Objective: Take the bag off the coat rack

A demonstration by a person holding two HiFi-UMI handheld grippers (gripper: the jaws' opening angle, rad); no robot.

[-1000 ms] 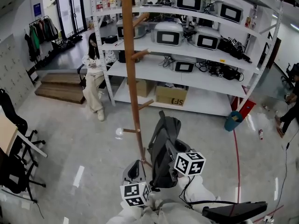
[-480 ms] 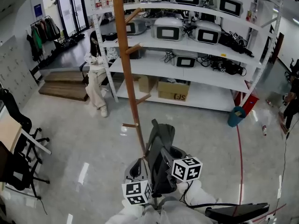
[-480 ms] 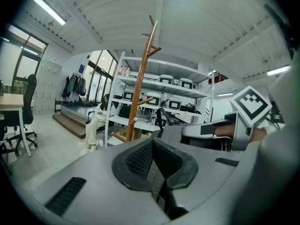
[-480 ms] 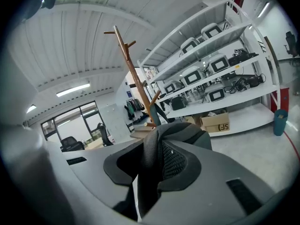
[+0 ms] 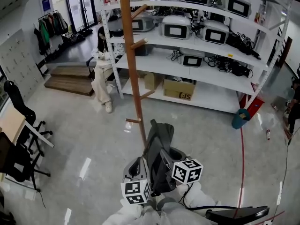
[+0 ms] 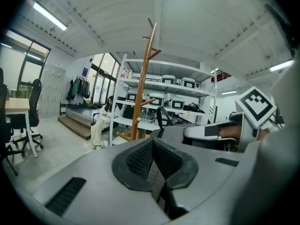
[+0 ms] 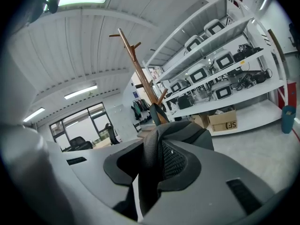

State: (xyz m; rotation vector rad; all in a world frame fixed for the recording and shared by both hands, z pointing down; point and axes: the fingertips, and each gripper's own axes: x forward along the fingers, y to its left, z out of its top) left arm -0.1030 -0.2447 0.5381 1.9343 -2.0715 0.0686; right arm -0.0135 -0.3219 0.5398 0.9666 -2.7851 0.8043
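Bag [image 5: 157, 146]: dark grey backpack, low in the head view, just right of the rack [image 5: 131, 55] and in front of its lower pole, clear of the floor. Its mesh-padded strap is clamped between the jaws of the right gripper [image 7: 157, 159], which carries it; the top handle stands up free.

Change over the last second: the bag has sunk a little and come toward the person together with the right gripper; the gap between the bag's top and the peg [image 5: 147, 94] slanting above it has widened; no strap can be seen looped over any peg now. The left gripper [image 6: 152, 149] has hardly moved; its jaws are together with nothing between them, and it rests just left of the bag, whether touching cannot be told.

Meaning for the task (a judgement): the lift-off looks done or nearly done; what remains is to draw the bag away from the pole without snagging a loose strap on the short lower peg [image 5: 132, 121].

Writing: the cardboard box [image 5: 179, 90] on the bottom shelf [image 5: 211, 108] is printed "SF"; the cube [image 5: 187, 171] on each gripper bears only black-and-white square markers, no letters; the blue sign [image 5: 45, 4] by the far doors is too small to read; no brand is legible on the bag.
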